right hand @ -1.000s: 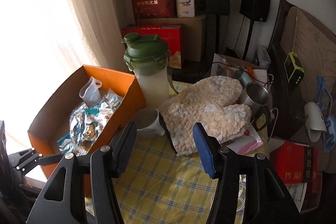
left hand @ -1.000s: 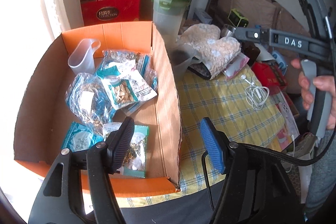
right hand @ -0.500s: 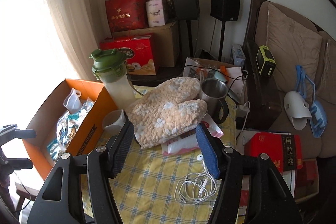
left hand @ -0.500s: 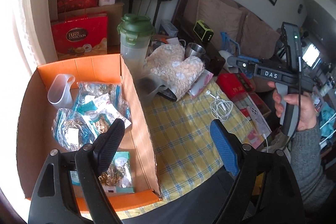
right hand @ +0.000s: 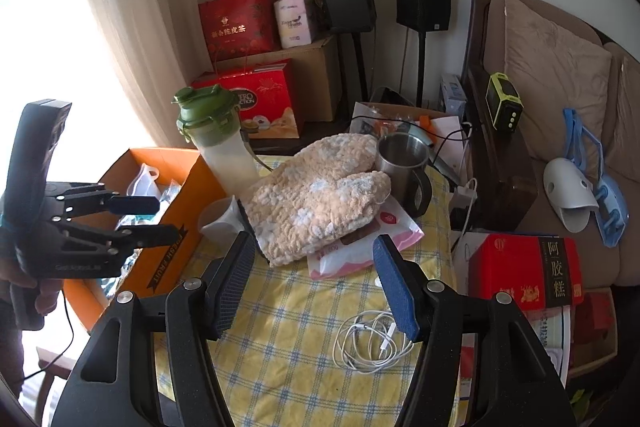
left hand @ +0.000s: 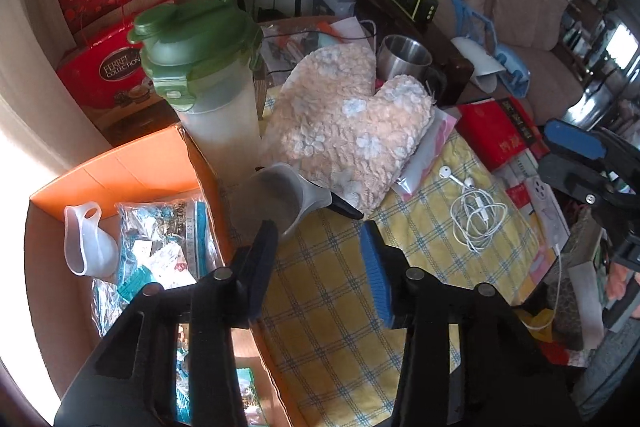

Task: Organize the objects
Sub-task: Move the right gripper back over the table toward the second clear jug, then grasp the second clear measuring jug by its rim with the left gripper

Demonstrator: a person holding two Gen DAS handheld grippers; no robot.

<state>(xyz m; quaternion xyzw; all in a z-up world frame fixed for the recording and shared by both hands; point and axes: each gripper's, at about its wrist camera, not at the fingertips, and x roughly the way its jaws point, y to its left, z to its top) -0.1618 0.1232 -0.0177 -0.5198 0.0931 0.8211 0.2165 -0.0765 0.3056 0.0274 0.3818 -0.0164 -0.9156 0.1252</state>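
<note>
My left gripper (left hand: pixel 320 263) hangs over the yellow checked tablecloth (left hand: pixel 320 327), just right of the orange cardboard box (left hand: pixel 120 163). Its jaws are closing with nothing between them. A translucent plastic cup (left hand: pixel 280 199) lies just ahead of its left finger. The box holds several snack packets (left hand: pixel 168 235) and a clear measuring cup (left hand: pixel 86 243). My right gripper (right hand: pixel 316 279) is open and empty above the cloth, short of a fluffy oven mitt (right hand: pixel 316 195) that lies on a pink packet (right hand: pixel 360 247). In the right wrist view my left gripper (right hand: pixel 152 217) shows at the box's near wall.
A green-lidded shaker bottle (right hand: pixel 216 135) stands beside the box and a steel mug (right hand: pixel 400 163) behind the mitt. White earphones (right hand: pixel 372 343) lie coiled on the cloth. A red box (right hand: pixel 524 271) sits at the table's right edge, with a sofa and speakers beyond.
My left gripper has swung right, from over the box's packets to the cloth beside the box wall, and its jaws have narrowed. The right gripper drew back, bringing the earphones into view.
</note>
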